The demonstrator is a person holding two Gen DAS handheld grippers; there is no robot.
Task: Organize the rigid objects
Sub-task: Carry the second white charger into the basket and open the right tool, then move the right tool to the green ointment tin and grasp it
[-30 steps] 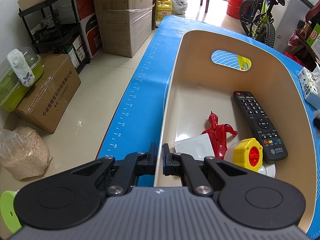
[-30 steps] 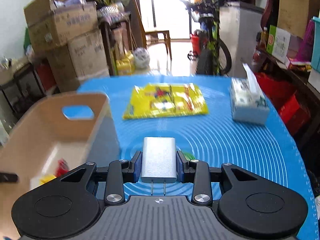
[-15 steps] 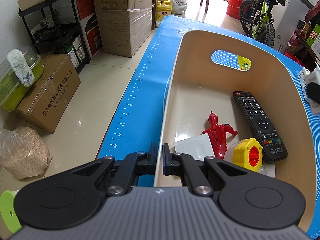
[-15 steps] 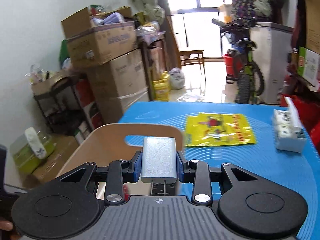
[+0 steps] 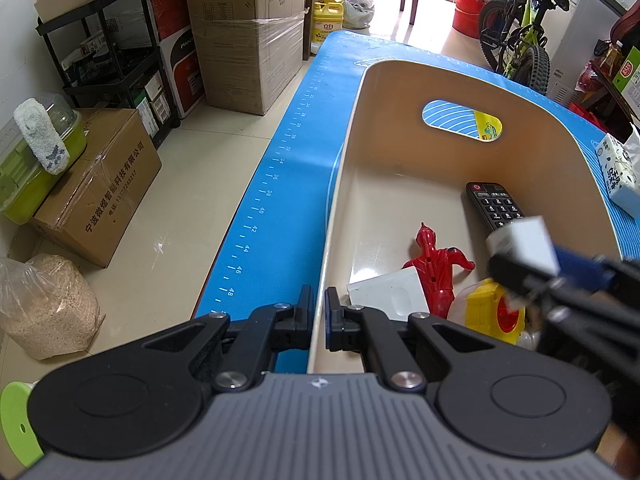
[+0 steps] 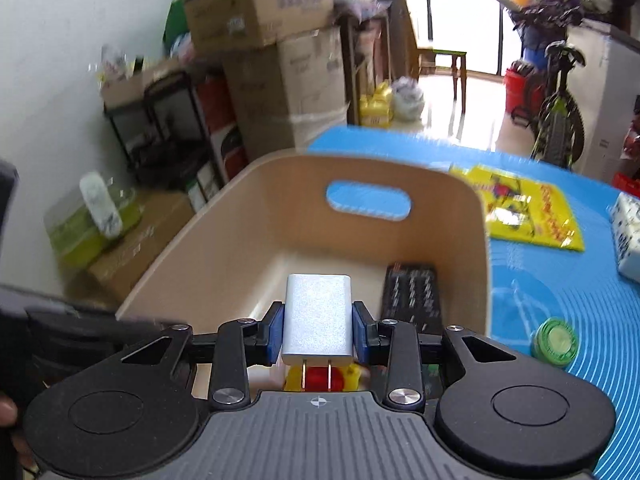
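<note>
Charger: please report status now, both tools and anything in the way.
Left tool shut on bin rim. Right tool shut on charger, over bin. Remote, red toy below.

Matt silvery charger (image 6: 318,318); glossy beige plastic bin (image 5: 400,92); smooth blue mat (image 5: 304,160)

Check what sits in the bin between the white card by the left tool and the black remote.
The red toy figure lies between the white card and the remote on the bin floor, as the left wrist view shows.
</note>
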